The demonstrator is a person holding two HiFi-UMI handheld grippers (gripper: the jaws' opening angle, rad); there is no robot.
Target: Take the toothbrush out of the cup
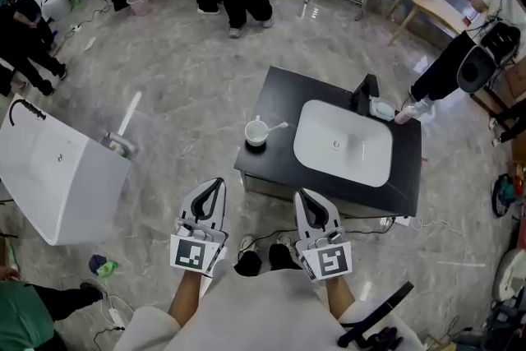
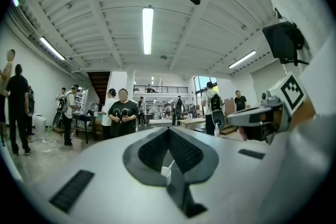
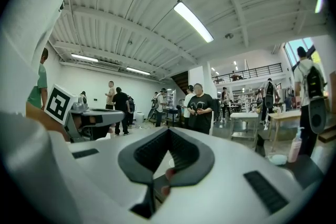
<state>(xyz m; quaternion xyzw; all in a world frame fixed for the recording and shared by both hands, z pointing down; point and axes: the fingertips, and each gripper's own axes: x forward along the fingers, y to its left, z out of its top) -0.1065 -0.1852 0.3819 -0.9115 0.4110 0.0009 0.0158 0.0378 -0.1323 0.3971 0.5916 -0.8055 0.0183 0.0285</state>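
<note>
A white cup [image 1: 256, 131] stands on the left end of a black counter [image 1: 279, 168], beside a white sink basin [image 1: 343, 142]. A white toothbrush [image 1: 276, 127] leans out of the cup toward the right. My left gripper [image 1: 217, 183] and right gripper [image 1: 305, 196] hang side by side short of the counter's near edge, both pointing at it. Both are shut with nothing held. In the left gripper view the cup [image 2: 165, 171] shows small through the gap under the closed jaws of that gripper [image 2: 168, 129]. The right gripper [image 3: 169, 130] shows the same closed jaws.
A white tub [image 1: 57, 168] with a chrome tap [image 1: 120, 144] stands on the floor to the left. A black tap [image 1: 366, 93] and a soap dish [image 1: 381, 108] sit behind the basin. People stand at the back, and a person's foot [image 1: 408, 111] is by the counter's right corner.
</note>
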